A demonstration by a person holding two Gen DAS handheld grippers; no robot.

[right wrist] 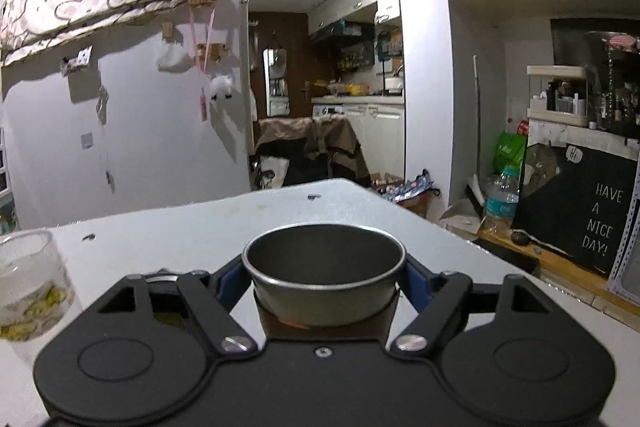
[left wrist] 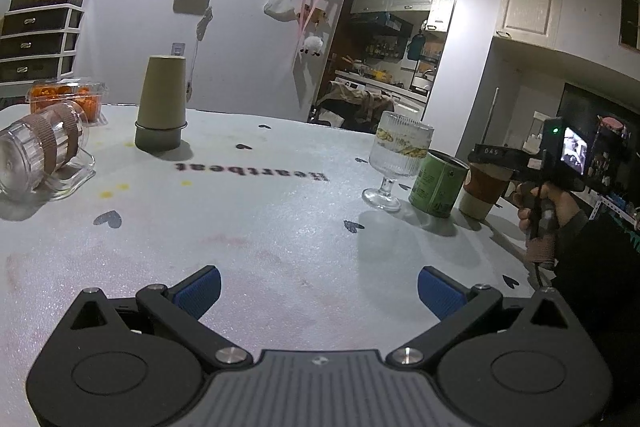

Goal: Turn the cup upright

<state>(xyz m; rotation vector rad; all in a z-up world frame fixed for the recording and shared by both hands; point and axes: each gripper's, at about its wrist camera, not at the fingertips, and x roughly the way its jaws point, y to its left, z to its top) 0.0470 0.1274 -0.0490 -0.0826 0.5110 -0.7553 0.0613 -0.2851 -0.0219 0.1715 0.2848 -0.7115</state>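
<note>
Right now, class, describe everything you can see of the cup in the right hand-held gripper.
The cup stands upright with its round mouth open and its inside dark and apparently empty. It has a rolled rim, a grey-green upper band and a brown sleeve lower down. The right hand-held gripper clasps it with a blue pad on each side. In the left view it stands beside a green tin.

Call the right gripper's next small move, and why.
Probably open the right gripper and back off: the grey-brown cup with a brown sleeve between its blue pads already stands mouth-up, seemingly resting on the white table. The left gripper is open and idle; another brown cup stands upside down, far left.
</note>
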